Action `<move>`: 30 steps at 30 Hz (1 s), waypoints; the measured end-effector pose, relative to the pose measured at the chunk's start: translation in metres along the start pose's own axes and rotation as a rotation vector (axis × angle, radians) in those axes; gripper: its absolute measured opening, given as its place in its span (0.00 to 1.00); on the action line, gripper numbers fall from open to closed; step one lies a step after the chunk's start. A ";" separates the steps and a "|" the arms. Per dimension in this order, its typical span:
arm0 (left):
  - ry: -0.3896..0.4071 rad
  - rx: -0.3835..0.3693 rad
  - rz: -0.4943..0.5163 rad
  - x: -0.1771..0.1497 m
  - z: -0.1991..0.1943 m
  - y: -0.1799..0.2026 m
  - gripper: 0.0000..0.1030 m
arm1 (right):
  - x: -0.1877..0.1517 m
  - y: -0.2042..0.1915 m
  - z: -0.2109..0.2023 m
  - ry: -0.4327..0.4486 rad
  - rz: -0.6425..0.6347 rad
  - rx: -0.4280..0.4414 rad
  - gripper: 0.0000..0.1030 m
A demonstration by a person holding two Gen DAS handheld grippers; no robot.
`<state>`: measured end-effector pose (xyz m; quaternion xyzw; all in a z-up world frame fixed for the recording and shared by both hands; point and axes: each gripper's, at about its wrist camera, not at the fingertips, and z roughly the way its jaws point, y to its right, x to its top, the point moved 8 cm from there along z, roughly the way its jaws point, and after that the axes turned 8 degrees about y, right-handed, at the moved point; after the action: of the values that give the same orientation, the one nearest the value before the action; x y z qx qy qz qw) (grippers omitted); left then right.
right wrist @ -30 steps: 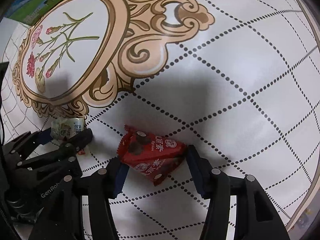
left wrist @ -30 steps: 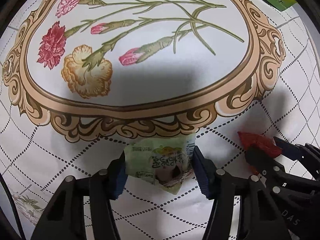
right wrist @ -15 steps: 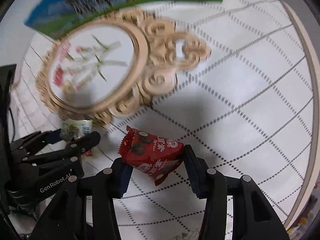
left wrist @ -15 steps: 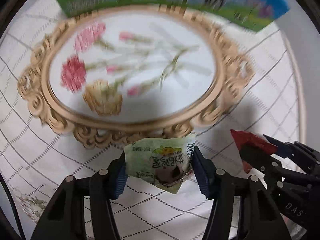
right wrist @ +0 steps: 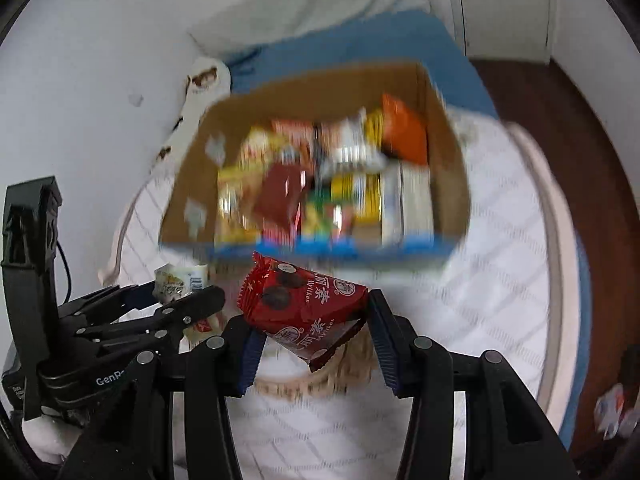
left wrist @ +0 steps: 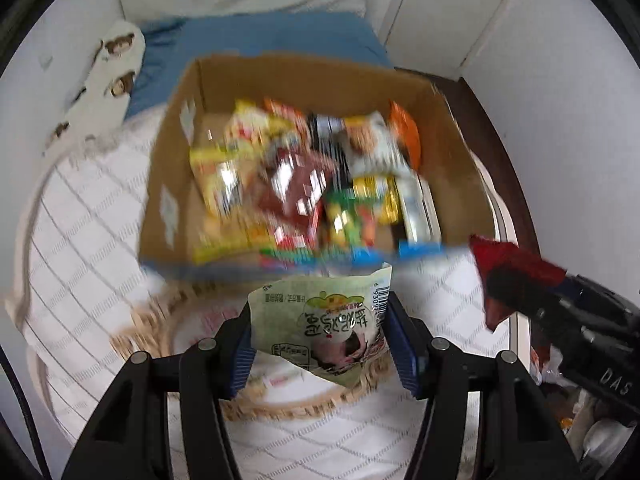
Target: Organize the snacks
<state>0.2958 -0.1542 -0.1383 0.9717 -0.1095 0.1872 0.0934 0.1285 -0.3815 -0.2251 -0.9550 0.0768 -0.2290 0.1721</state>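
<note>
My left gripper point(left wrist: 320, 332) is shut on a pale green snack packet point(left wrist: 328, 320) and holds it above the round table. My right gripper point(right wrist: 312, 328) is shut on a red snack packet point(right wrist: 308, 312), also lifted. Each gripper shows in the other's view: the red packet point(left wrist: 508, 268) at the right, the green packet point(right wrist: 180, 280) at the left. Ahead stands an open cardboard box point(left wrist: 168, 168) with several colourful snack packets point(left wrist: 304, 184) inside; it also shows in the right wrist view point(right wrist: 188, 184). The box is blurred by motion.
The table has a white quilted cloth point(left wrist: 80, 216) with a gold ornate frame print point(left wrist: 280, 408). A blue mattress point(left wrist: 260, 36) and white wall lie behind the box. Brown floor point(right wrist: 580, 128) is at the right, with small clutter point(right wrist: 612, 412) below the table edge.
Both grippers have lifted with their packets and tilted up. The view swung from the tabletop's flower print to the snack box beyond it.
</note>
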 end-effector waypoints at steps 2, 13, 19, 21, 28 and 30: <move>0.012 0.024 0.005 0.021 0.004 -0.007 0.54 | 0.023 0.001 0.006 0.012 -0.011 -0.014 0.50; -0.131 0.245 0.063 0.051 0.075 -0.081 0.54 | 0.062 0.019 0.089 -0.105 -0.022 -0.084 0.50; -0.192 0.252 0.011 0.042 0.098 -0.098 0.56 | 0.043 0.030 0.124 -0.208 0.018 -0.075 0.52; -0.202 0.255 0.001 0.040 0.101 -0.098 0.63 | 0.038 0.032 0.130 -0.235 0.020 -0.077 0.56; -0.198 0.208 -0.030 0.038 0.106 -0.087 0.92 | 0.035 0.040 0.137 -0.261 0.021 -0.121 0.93; -0.196 0.204 -0.034 0.038 0.104 -0.083 0.92 | 0.037 0.041 0.135 -0.256 0.008 -0.142 0.94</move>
<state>0.3863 -0.1045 -0.2308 0.9915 -0.0820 0.0998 -0.0138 0.2212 -0.3886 -0.3379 -0.9859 0.0739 -0.0989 0.1133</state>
